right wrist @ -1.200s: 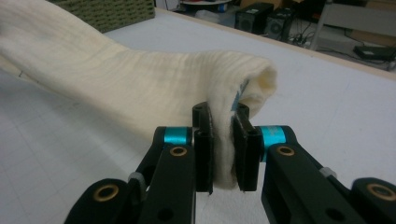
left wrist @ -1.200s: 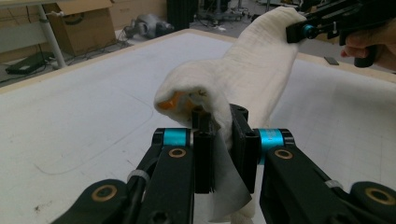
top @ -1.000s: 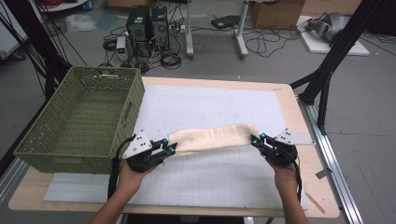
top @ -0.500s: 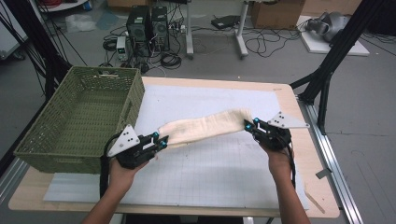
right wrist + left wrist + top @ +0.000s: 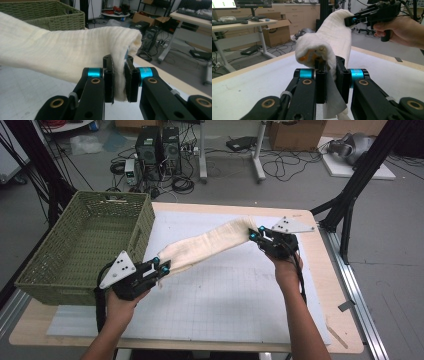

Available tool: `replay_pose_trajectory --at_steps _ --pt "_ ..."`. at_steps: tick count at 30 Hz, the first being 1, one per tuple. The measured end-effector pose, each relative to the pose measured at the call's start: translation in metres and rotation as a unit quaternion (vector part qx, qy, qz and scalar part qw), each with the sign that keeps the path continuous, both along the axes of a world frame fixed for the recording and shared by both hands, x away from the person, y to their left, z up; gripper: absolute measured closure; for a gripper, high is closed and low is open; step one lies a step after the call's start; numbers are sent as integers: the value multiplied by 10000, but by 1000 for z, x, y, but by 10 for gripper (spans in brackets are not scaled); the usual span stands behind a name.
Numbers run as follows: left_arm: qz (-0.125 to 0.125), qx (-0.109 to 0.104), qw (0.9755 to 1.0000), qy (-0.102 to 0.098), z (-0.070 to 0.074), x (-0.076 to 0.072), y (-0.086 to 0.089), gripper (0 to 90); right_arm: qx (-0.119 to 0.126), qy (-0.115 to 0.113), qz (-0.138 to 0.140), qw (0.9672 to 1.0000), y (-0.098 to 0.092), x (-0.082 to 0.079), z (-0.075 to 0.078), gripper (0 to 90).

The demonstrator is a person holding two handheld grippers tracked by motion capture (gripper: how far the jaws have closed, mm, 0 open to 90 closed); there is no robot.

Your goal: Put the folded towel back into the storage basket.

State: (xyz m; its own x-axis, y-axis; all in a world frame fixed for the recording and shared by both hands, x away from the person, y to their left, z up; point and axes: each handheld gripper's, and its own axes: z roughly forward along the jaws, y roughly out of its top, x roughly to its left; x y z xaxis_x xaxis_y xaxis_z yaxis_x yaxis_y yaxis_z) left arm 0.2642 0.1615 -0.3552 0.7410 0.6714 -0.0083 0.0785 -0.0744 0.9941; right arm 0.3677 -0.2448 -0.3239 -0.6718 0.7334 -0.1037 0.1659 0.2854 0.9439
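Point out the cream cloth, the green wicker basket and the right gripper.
cream cloth (image 5: pixel 210 242), high view, middle of its hanging span.
green wicker basket (image 5: pixel 142 222), high view, its right side wall.
right gripper (image 5: pixel 119 81), right gripper view, between its jaw tips, clamped on the cloth's end.

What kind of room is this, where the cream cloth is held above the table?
Most likely a robotics or research lab, not a home. Black desktop computer towers stand on the grey floor among loose black cables, a black metal frame flanks the wooden table, and cardboard boxes sit under desks.
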Motion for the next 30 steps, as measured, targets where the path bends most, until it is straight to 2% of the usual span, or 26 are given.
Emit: replay_pose_trajectory --at_steps 8,9,18,23,30 --pt "141 -96 9998 -90 6 -4 12 813 33 -92 80 9999 22 18 16 805" --pt "155 -110 9998 -94 7 -5 14 813 37 -23 99 9999 25 21 17 805" --pt "298 -167 9993 -167 12 -11 24 814 -17 -43 192 9998 55 43 30 806" --pt "344 -132 9991 -212 13 -13 27 814 -77 -61 233 9997 72 54 35 806" --pt "480 -222 9983 -236 15 -17 36 814 -139 -105 335 9993 95 68 45 806"
